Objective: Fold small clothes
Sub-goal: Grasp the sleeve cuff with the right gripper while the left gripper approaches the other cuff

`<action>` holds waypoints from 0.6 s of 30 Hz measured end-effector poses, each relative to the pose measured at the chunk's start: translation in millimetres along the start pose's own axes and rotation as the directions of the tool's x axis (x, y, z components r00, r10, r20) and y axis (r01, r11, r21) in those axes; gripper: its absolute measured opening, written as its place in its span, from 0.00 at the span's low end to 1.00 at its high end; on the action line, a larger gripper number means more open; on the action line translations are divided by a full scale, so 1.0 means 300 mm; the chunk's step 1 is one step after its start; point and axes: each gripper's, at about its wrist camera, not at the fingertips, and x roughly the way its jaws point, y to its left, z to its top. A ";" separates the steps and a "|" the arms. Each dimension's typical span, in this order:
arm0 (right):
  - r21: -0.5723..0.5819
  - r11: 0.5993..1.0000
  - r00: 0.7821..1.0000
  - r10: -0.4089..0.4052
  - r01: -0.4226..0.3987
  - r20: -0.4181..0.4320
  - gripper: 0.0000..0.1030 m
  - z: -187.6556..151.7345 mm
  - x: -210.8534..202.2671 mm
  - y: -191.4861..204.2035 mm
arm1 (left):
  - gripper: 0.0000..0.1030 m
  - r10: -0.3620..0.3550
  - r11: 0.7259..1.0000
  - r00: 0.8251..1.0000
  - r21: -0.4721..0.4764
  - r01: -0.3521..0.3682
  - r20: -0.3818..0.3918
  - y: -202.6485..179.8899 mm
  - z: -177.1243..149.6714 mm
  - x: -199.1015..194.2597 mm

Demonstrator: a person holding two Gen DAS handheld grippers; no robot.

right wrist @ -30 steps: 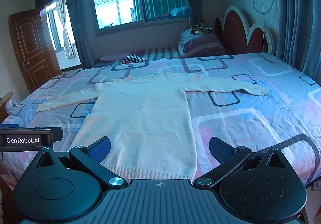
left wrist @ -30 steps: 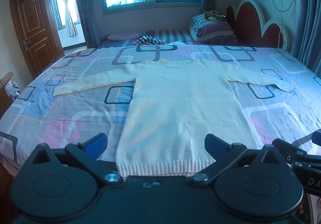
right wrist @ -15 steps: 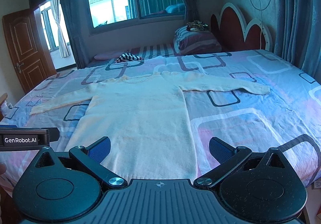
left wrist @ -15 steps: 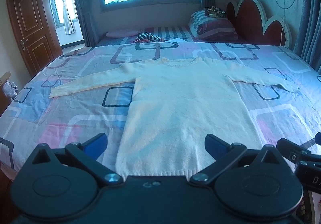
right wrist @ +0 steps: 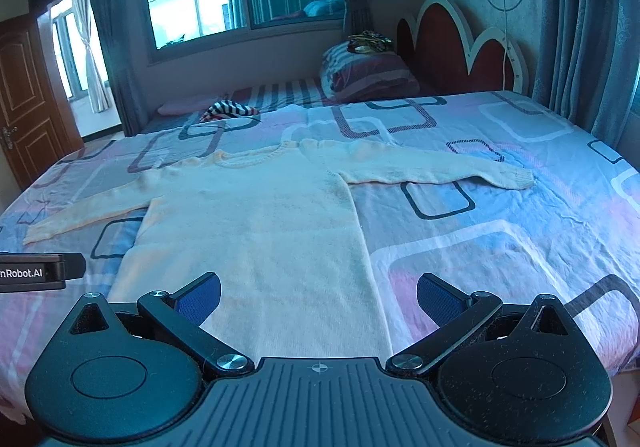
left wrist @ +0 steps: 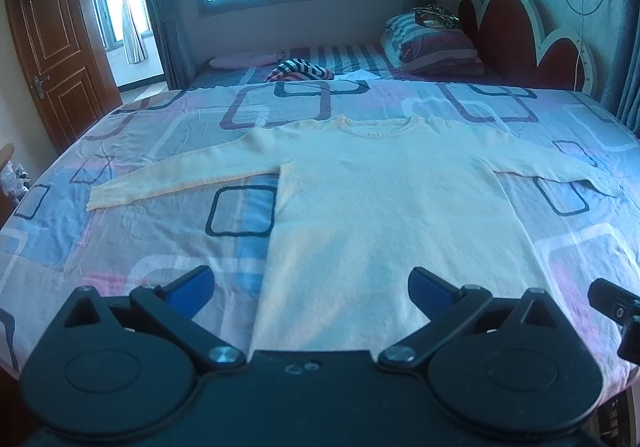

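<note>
A cream knit sweater (left wrist: 384,207) lies flat on the bed, front up, both sleeves spread out sideways and the collar at the far end. It also shows in the right wrist view (right wrist: 256,231). My left gripper (left wrist: 312,283) is open and empty, above the lower left part of the sweater's body. My right gripper (right wrist: 318,293) is open and empty, above the sweater's lower right side edge. The hem is hidden behind both gripper bodies.
The bed sheet (left wrist: 152,231) has a pattern of rounded squares. Striped pillows (left wrist: 432,43) and a striped cloth (left wrist: 298,71) lie at the far side, by a red headboard (left wrist: 520,31). A wooden door (left wrist: 52,47) stands at the left. Curtains (right wrist: 584,19) hang at the right.
Both grippers have moved forward over the bed and slightly up, so the sweater's hem has slipped out of sight below them. Both stay open.
</note>
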 end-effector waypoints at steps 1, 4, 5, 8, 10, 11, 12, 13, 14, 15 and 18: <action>-0.002 1.000 1.000 -0.007 0.007 0.000 1.00 0.007 0.013 0.004 | 0.99 0.000 1.000 1.000 0.003 0.000 0.000 0.007 0.010 0.015; 0.000 0.999 0.999 -0.036 0.036 -0.001 1.00 0.036 0.054 0.019 | 0.99 -0.013 1.000 1.000 0.015 0.013 0.006 0.037 0.049 0.064; 0.001 0.999 0.999 -0.049 0.049 0.001 1.00 0.046 0.067 0.024 | 0.99 -0.013 1.000 1.000 0.018 0.013 0.012 0.047 0.063 0.080; 0.009 0.997 0.997 -0.083 0.083 0.007 1.00 0.078 0.102 0.032 | 0.99 -0.022 1.000 1.000 0.023 0.022 0.017 0.079 0.107 0.129; 0.014 0.994 0.994 -0.104 0.104 0.011 1.00 0.098 0.125 0.032 | 0.99 -0.027 0.999 0.999 0.022 0.027 0.022 0.096 0.132 0.162; 0.020 0.994 0.994 -0.112 0.111 0.012 1.00 0.108 0.137 0.029 | 0.99 -0.031 0.999 0.999 0.021 0.030 0.024 0.103 0.144 0.180; 0.026 0.993 0.993 -0.115 0.115 0.015 1.00 0.116 0.149 0.026 | 0.99 -0.032 0.999 0.999 0.021 0.032 0.023 0.108 0.155 0.198; 0.033 0.992 0.992 -0.122 0.122 0.015 1.00 0.124 0.161 0.019 | 0.99 -0.035 0.999 0.999 0.018 0.035 0.022 0.112 0.166 0.215; 0.038 0.991 0.992 -0.129 0.129 0.014 1.00 0.133 0.174 0.012 | 0.99 -0.040 0.999 0.999 0.016 0.040 0.022 0.115 0.176 0.233; 0.042 0.990 0.991 -0.132 0.131 0.018 1.00 0.142 0.185 0.002 | 0.99 -0.043 0.999 0.999 0.014 0.043 0.021 0.114 0.184 0.250; 0.071 0.988 0.990 -0.138 0.136 0.022 1.00 0.171 0.227 -0.043 | 0.99 -0.049 0.999 0.999 0.009 0.049 0.012 0.105 0.206 0.306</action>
